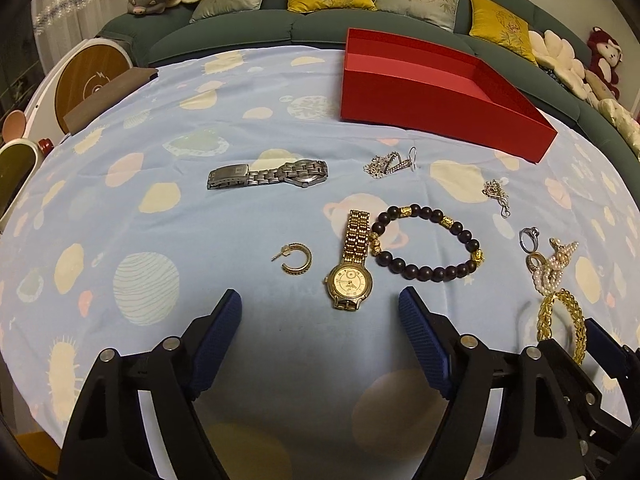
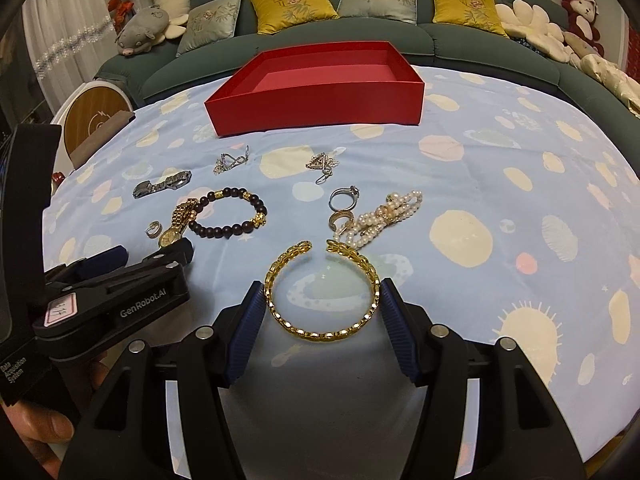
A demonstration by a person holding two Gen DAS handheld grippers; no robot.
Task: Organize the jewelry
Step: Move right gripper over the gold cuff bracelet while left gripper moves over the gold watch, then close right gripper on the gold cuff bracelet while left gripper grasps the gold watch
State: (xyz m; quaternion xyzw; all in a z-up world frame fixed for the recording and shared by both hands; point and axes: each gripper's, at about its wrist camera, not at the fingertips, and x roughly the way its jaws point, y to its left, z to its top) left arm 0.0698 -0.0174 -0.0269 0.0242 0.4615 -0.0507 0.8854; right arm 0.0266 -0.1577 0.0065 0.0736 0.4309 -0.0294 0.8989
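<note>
A gold chain cuff bracelet [image 2: 322,292] sits between the pads of my right gripper [image 2: 322,312], which touch both its sides; it also shows in the left wrist view [image 1: 562,324]. My left gripper [image 1: 320,340] is open and empty, just short of a gold watch [image 1: 351,264]. Around it lie a gold hoop earring [image 1: 294,260], a dark bead bracelet [image 1: 430,240], a silver watch [image 1: 268,175], silver pieces [image 1: 394,162], a ring [image 2: 342,200] and a pearl strand [image 2: 384,216]. An open, empty red box [image 2: 320,88] stands at the back.
The table wears a light blue cloth [image 2: 500,184] with pastel planets. A green sofa [image 2: 460,36] with cushions and plush toys runs behind the table. A round wooden-faced device [image 1: 86,84] stands off the left edge. My left gripper shows at left in the right wrist view [image 2: 120,292].
</note>
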